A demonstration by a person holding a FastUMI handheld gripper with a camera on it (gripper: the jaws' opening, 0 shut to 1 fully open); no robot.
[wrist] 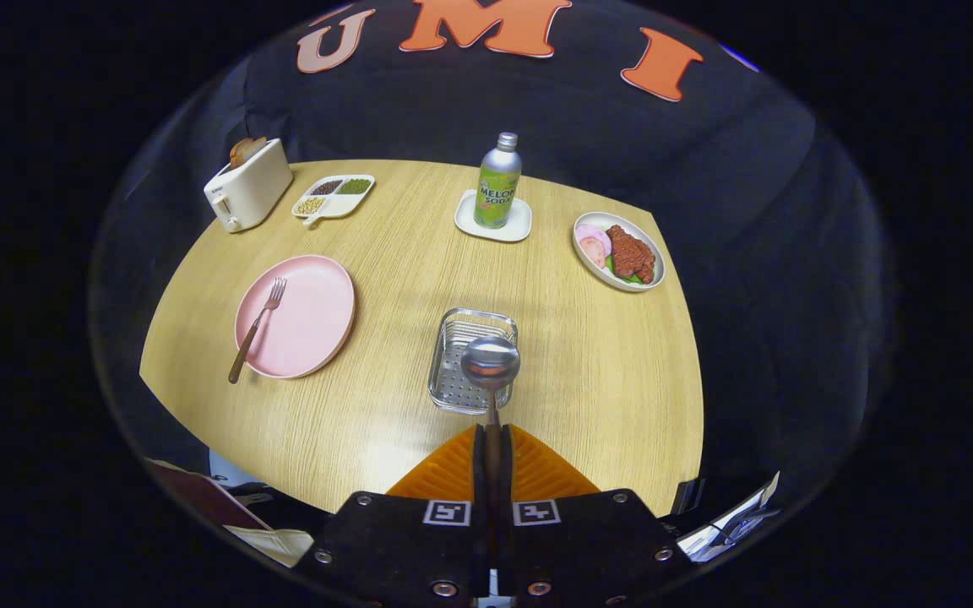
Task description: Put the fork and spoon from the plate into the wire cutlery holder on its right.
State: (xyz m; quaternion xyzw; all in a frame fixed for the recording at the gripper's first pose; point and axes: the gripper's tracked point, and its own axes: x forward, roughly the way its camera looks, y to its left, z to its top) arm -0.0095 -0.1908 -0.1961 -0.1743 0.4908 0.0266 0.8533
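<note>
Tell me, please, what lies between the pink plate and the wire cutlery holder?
Only bare table separates the pink plate from the wire cutlery holder, in the gripper view.

The spoon (491, 365) hangs apparently above the wire cutlery holder (451, 371); the fork (257, 326) lies across the pink plate (309, 329).
</note>
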